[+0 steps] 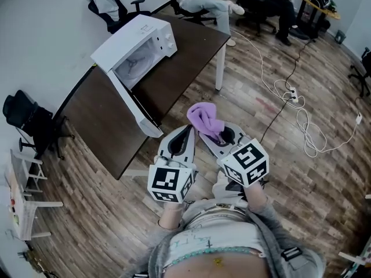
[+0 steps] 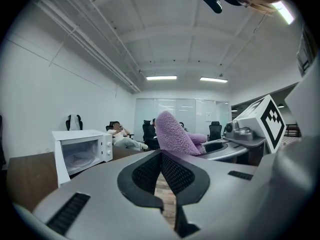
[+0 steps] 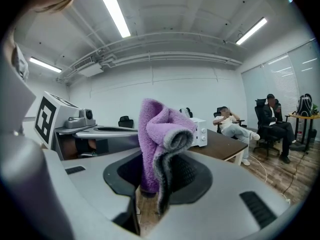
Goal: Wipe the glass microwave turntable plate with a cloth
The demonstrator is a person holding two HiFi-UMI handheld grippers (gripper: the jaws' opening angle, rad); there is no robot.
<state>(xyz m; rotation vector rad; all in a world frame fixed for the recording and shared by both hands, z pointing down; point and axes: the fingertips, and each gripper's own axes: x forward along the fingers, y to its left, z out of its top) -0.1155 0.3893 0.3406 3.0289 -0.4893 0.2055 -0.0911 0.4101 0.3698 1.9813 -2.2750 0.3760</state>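
Clamping the purple cloth (image 3: 161, 128) between its jaws, the right gripper (image 3: 156, 170) hangs well short of the open microwave (image 1: 145, 39); the left gripper (image 2: 161, 158), jaws together and empty, hangs just beside it, equally far from the microwave; the glass turntable plate (image 1: 134, 66) lies inside the microwave, which stands on the dark table (image 1: 179, 54).
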